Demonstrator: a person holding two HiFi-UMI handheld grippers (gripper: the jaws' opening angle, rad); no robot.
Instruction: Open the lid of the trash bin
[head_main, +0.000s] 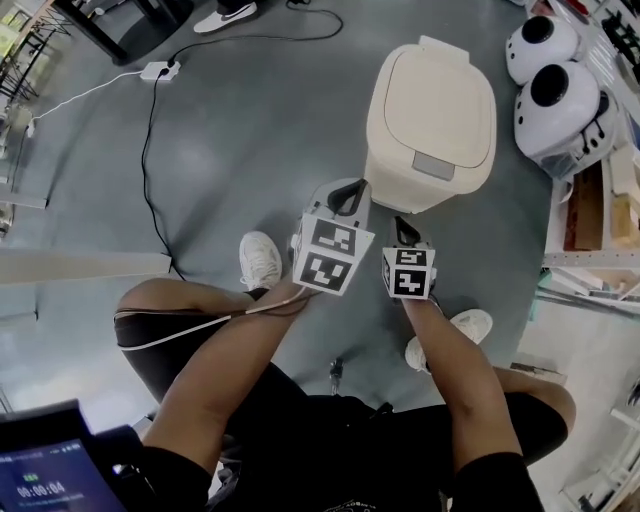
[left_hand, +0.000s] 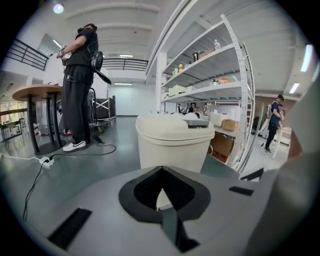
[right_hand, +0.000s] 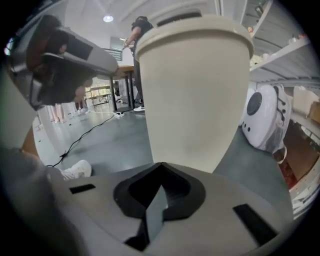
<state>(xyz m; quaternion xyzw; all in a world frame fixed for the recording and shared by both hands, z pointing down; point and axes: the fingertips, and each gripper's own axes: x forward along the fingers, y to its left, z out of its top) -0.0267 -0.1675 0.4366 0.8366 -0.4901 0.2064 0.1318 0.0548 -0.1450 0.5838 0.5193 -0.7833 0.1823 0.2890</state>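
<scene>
Spreading across the head view was one grey floor (head_main: 250, 130), and on it one person crouched with a bare forearm running to each of two grippers. One metal shelving unit (head_main: 600, 200) lined the right edge. One cream trash bin (head_main: 430, 125) stood upright on the floor just ahead of the grippers, left of the shelving; its one lid (head_main: 440, 105) lay flat and closed, with one grey tab (head_main: 432, 166) at the front edge facing the person. Two white rounded shells with dark round patches (head_main: 540, 45) (head_main: 562, 105) sat side by side between the bin and the shelving.

The left gripper (head_main: 347, 197) was held low at the bin's front, near its base, and its own view showed the bin straight ahead with the jaws clenched tip to tip on nothing. The right gripper (head_main: 405, 232) sat just beside it, a little nearer the person. In its own view the bin's wall filled the middle, close in front, and its jaws were likewise closed and empty. Each carried one marker cube (head_main: 332, 255) (head_main: 408, 272).

Two white shoes (head_main: 260, 260) (head_main: 470, 325) were planted on either side of the grippers. One black cable (head_main: 150, 170) trailed from one white power strip (head_main: 158, 70) at upper left.

The left gripper view also showed two other people standing, one at the far left (left_hand: 77, 85) and one at the far right (left_hand: 274, 120).
</scene>
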